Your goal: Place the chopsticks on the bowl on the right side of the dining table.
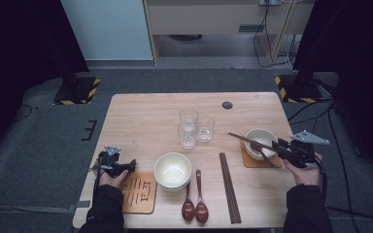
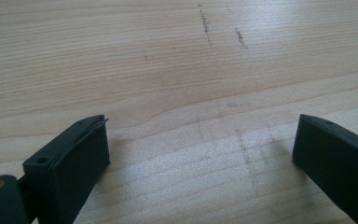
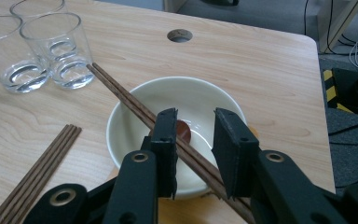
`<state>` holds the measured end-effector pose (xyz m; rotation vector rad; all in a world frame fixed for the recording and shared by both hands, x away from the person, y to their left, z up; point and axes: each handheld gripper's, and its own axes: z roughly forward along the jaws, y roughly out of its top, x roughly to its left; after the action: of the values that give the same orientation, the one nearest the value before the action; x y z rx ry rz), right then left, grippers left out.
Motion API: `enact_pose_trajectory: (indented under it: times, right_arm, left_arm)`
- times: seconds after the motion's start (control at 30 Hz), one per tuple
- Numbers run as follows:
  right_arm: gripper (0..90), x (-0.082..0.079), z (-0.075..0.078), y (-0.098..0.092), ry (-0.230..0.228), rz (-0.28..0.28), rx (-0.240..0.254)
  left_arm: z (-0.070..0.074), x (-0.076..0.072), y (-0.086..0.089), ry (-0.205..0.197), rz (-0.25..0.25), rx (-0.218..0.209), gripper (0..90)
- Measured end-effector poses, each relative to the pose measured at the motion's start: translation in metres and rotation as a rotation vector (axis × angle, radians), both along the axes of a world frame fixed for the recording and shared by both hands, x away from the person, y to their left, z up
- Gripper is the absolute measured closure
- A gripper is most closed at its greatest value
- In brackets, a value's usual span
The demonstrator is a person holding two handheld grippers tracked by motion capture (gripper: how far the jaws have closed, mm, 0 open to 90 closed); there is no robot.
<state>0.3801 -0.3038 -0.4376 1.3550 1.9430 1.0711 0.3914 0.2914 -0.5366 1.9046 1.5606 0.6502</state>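
Brown chopsticks (image 3: 135,105) between right gripper (image 3: 193,135) fingers, grip unclear, left gripper (image 2: 200,149) fingers released.

Wooden table (image 1: 141,111) — glasses (image 1: 194,128) far centre, bowls (image 1: 173,171), spoons (image 1: 195,206), chopsticks (image 1: 229,187) near, coasters (image 1: 138,193) left and right.

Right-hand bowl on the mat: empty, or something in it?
Not empty. The bowl holds a brown spoon, and a pair of chopsticks lies slanted across its rim, between the right gripper jaws.

Left gripper (image 1: 132,165) jaws wide; right gripper (image 1: 275,144) jaws narrowed.
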Motion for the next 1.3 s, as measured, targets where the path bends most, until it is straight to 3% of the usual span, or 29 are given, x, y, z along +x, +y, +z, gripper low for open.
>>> enact_pose_trajectory:
  times: [0.57,1.3]
  right_arm:
    - [78.9,-0.018,-0.015,-0.011,0.046,-0.040,-0.010]
    - [79.9,-0.007,-0.030,-0.026,0.117,-0.105,-0.016]
  left_arm:
    - [0.000,0.000,0.000,0.000,0.000,0.000,2.6]
    - [0.000,0.000,0.000,0.000,0.000,0.000,2.6]
